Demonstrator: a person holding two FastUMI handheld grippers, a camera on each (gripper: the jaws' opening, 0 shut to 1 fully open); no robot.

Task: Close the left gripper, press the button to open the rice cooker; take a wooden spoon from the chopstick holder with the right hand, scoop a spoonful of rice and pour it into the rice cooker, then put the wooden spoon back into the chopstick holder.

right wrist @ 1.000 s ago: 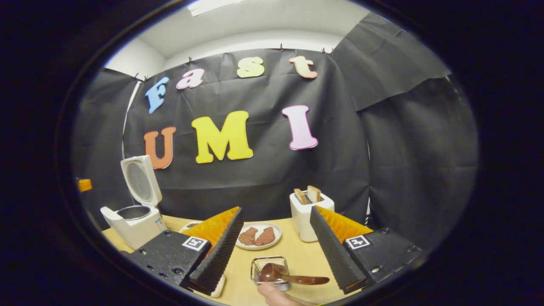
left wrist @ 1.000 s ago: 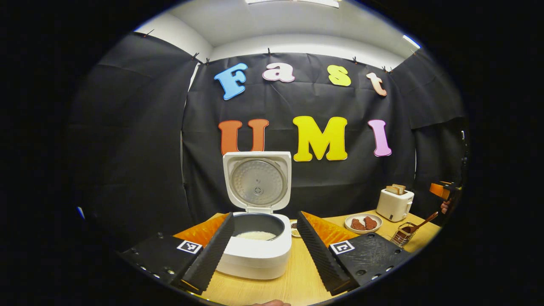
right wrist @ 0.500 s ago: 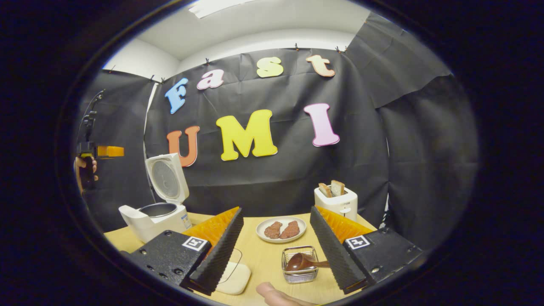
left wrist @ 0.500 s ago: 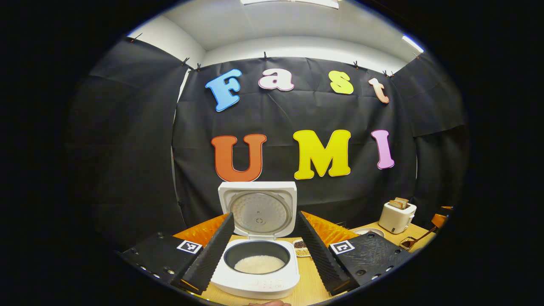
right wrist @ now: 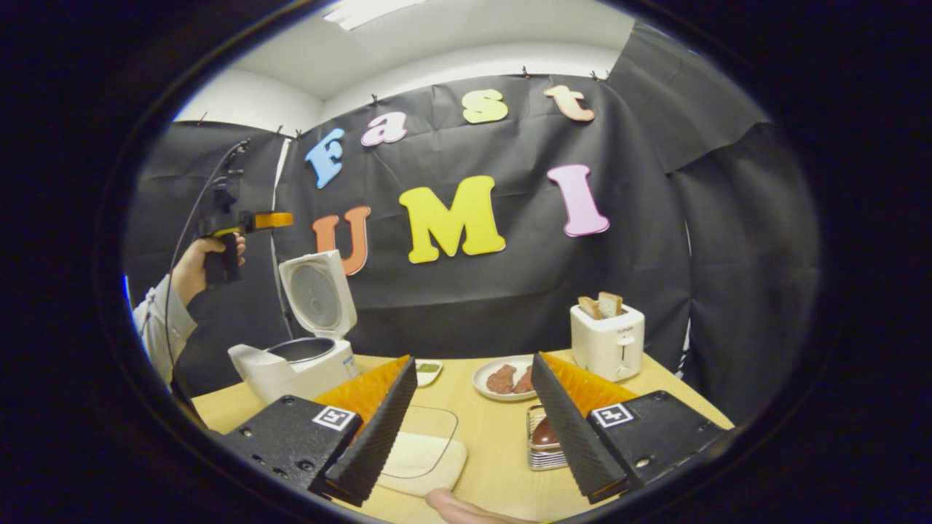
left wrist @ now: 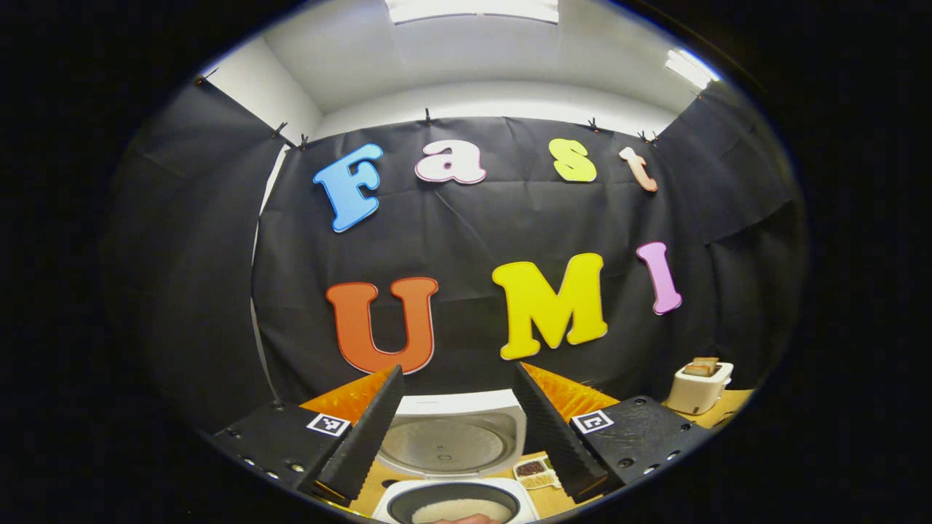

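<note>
The white rice cooker (right wrist: 295, 367) stands at the table's left with its lid (right wrist: 318, 295) swung up. In the left gripper view I look down on the lid (left wrist: 450, 440) and on the pot with white rice (left wrist: 455, 509) at the bottom edge. My left gripper (left wrist: 457, 367) is open, high above the cooker; a hand holds the left gripper (right wrist: 244, 220) up there. My right gripper (right wrist: 473, 358) is open with nothing between its fingers. The wooden spoon (right wrist: 542, 433) rests in the wire chopstick holder (right wrist: 539, 455), just left of my right finger.
A white toaster (right wrist: 606, 338) with bread stands at the back right, also seen as the toaster (left wrist: 699, 386). A plate of meat (right wrist: 502, 378) and a small dish (right wrist: 427, 370) lie mid-table. A flat white tray (right wrist: 419, 455) lies by my left finger.
The left gripper has risen well above the open cooker, which slid to the bottom of its view. The right gripper has shifted so the holder with the spoon sits by its right finger.
</note>
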